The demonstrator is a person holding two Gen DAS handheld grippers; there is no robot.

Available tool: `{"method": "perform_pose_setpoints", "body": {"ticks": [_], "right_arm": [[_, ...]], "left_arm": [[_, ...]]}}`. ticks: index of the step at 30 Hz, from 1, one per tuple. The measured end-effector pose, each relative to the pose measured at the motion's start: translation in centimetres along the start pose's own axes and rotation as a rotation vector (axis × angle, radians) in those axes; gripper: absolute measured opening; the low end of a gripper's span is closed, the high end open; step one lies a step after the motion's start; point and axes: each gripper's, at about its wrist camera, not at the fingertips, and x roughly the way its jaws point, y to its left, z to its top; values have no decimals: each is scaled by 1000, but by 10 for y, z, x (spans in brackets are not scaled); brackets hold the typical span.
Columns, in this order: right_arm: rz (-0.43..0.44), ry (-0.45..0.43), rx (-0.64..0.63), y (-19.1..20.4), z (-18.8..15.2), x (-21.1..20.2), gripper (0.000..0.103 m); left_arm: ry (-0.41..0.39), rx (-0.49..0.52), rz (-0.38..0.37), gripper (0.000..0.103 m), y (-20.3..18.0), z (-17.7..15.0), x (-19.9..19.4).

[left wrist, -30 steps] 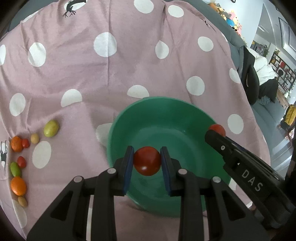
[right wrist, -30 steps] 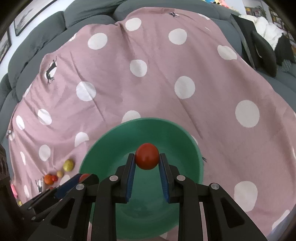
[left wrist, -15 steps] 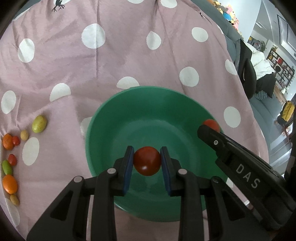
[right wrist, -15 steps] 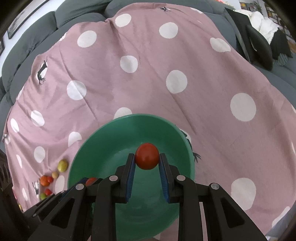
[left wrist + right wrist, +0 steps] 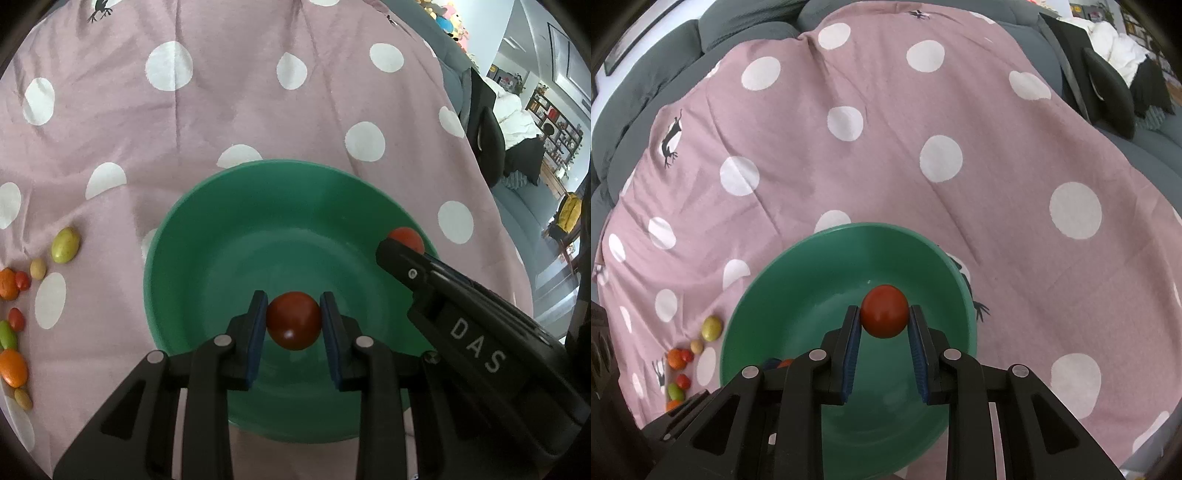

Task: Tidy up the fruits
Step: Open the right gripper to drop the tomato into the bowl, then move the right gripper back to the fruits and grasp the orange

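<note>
Left wrist: left claw (image 5: 294, 325) clamped on a red tomato (image 5: 293, 320), held over the inside of the green bowl (image 5: 207, 236). Bowl floor looks bare, so nothing dropped in yet by my read. Right claw (image 5: 400, 245) comes in from the right over the rim, gripping a second tomato (image 5: 406, 236); only its top shows past the finger. Loose fruit sits on the dotted cloth (image 5: 229, 110) well left of the bowl: yellow-green one (image 5: 65, 250), small tan one (image 5: 37, 268), orange (image 5: 7, 283), small reds (image 5: 23, 280), green (image 5: 7, 335), another orange (image 5: 13, 367). That pile is the remaining work, so the task looks barely started.

Right wrist: right claw (image 5: 884, 325) closed on its tomato (image 5: 884, 311), pinched at the very fingertips, above the bowl (image 5: 768, 273) interior. Marginal grip; could slip. Same fruit pile (image 5: 690, 354) visible at lower left, small. Left claw is mostly hidden behind the near fingers here, just a sliver of red (image 5: 785, 363).

Differences: left view gives both claws and counts the pile clearly; right view shows the sofa (image 5: 665, 62) under the cloth and how shallow the right grip is.
</note>
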Motion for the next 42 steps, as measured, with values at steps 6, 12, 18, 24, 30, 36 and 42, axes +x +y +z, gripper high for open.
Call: {"method": "perform_pose_setpoints", "body": {"ticks": [6,12,18,24,30,36,42], "right_arm": [[-1,11,-1,-1,-1,1,27],[-8,18,-8,-1,1,2,27],[-1,16,-11,0,2,1,27],[9,-10,-20,6,3,-5,44],[-5,-27,-60,20,2,-10,45],[0,-54,-118,39,-2,-20,44],[56,-59,-223,78,-12,-25,44]], "left_arm": [[9,8,0,29,-3,-1,4],[16,14,10,30,-5,-1,5],[11,9,23,34,-6,-2,2],[-51,-11,18,60,7,-9,-30],[-101,-55,43,72,38,-21,-71],[-116,-125,134,72,87,-42,-105],[-146,-212,230,73,143,-61,-142]]}}
